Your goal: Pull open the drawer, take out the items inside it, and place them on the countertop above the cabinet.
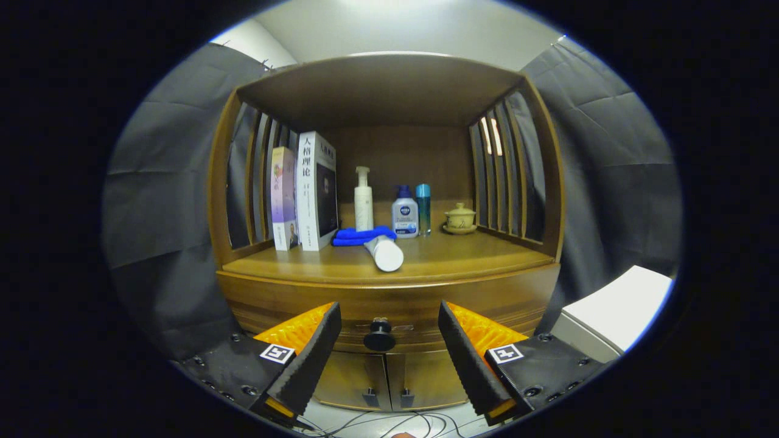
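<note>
Drawer [389, 310] shut, knob [380, 335] between spread gripper [389, 340] fingers

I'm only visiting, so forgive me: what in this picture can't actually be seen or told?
- Inside the drawer: hidden in the gripper view by its shut front; the knob sits between the open hand-held gripper fingers.
- Blue cloth: partly covered by the lying white tube.
- White box beside the cabinet: cut off by the view's edge.

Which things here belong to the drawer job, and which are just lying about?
Job: gripper, fingers open either side of the drawer knob; closed drawer; countertop.

Lying about: books, blue cloth, white tube, pump bottle, two small bottles, lidded cup.
</note>
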